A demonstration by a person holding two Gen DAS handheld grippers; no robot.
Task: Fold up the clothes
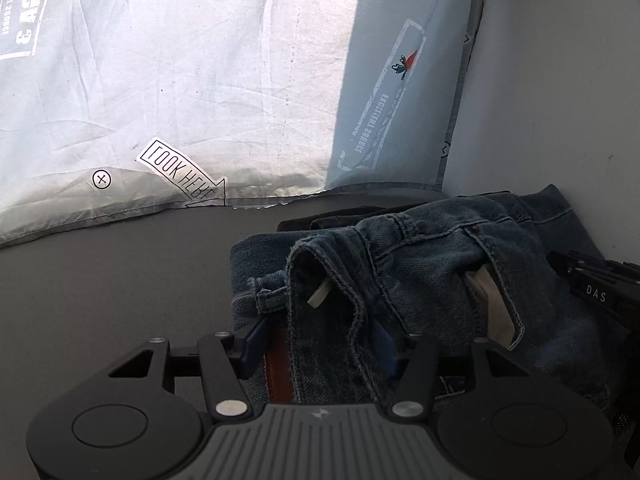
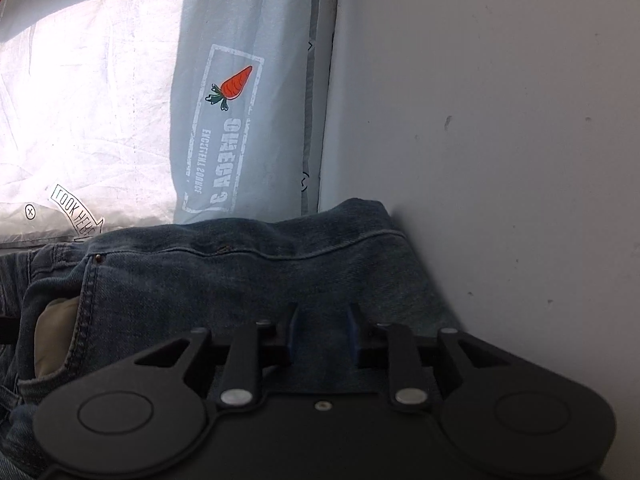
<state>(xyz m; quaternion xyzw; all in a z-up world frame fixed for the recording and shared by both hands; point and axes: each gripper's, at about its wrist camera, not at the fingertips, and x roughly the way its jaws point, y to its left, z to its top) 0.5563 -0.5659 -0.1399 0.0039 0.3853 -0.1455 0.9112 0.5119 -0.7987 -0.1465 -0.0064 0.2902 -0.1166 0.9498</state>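
Counting: one jeans [image 1: 420, 264] | two tools | one pillow [image 1: 180, 80]

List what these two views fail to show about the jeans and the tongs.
- Jeans legs: cut off by the lower edge and hidden under the tongs' bodies in both wrist views.
- Left tongs: denim lies between the blue pads; contact is unclear.
- Right tongs: low over the denim; a grip cannot be judged.
- Pocket lining: contents hidden.

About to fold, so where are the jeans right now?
The jeans lie bunched on the dark surface against the white wall, just below the printed pillow, under both grippers.
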